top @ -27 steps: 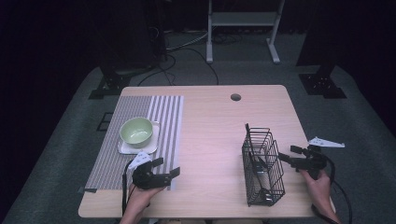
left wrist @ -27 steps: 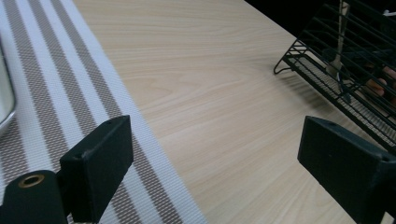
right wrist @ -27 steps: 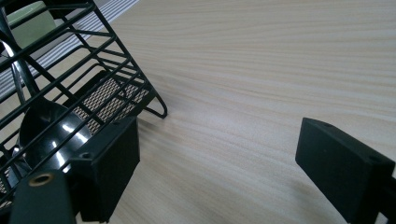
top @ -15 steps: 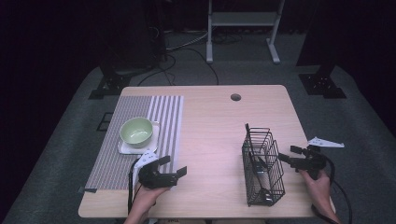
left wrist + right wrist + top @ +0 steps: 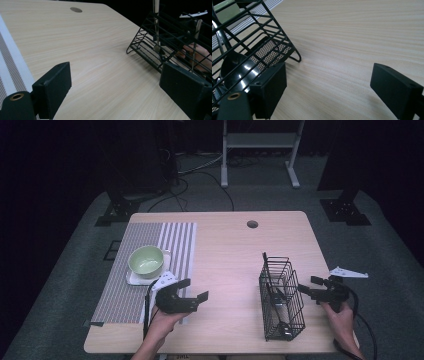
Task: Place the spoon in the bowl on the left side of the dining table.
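A black wire basket point(image 5: 281, 297) stands at the table's right front with utensils upright in it, among them a black ladle point(image 5: 237, 67) and a metal handle point(image 5: 156, 25). My left gripper point(image 5: 194, 290) hovers low over bare wood just right of the striped mat point(image 5: 165, 240). It points at the basket point(image 5: 160, 47) and is open with nothing between its pads point(image 5: 53, 86). My right gripper point(image 5: 307, 285) is just right of the basket point(image 5: 249, 50), open and empty, aimed leftward along the tabletop.
A green bowl point(image 5: 146, 260) sits on a white square plate point(image 5: 134, 279) on the mat at the left. A cable hole point(image 5: 252, 224) lies near the table's far edge. A white bracket point(image 5: 349, 272) is at the right edge. Bare wood separates mat and basket.
My left gripper has slid a little to the right, off the mat's edge and toward the table's middle. The right gripper and the basket have not moved.
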`<state>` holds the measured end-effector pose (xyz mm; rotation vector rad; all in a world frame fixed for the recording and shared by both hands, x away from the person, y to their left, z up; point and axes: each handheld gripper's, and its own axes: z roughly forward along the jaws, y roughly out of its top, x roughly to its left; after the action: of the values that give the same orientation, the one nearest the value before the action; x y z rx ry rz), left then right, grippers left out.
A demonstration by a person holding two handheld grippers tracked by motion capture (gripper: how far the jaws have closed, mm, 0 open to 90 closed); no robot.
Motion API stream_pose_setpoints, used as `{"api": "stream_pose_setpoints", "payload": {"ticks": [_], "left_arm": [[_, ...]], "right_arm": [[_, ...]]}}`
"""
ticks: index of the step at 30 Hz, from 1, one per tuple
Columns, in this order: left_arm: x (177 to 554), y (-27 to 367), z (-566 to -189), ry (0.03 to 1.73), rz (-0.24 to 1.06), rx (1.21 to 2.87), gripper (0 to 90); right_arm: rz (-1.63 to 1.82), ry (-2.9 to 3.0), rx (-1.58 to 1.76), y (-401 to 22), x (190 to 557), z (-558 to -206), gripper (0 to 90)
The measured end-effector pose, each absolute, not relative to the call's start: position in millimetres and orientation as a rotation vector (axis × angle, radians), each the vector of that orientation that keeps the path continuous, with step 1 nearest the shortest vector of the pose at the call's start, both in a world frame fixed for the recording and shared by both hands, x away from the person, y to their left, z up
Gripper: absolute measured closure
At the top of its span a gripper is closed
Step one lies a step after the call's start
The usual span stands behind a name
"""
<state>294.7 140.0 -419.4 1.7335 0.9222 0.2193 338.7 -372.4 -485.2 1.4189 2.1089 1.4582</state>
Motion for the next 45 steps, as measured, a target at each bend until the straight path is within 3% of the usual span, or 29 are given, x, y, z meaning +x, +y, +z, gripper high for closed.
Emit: {"api": "stream_pose_setpoints", "payload": {"ticks": [45], "left_arm": [[347, 40, -373, 0.799, 0.150, 1.750, 9.8]], "right_arm": [[1.479, 2.102, 1.413, -374, 338, -485, 12.7]]}}
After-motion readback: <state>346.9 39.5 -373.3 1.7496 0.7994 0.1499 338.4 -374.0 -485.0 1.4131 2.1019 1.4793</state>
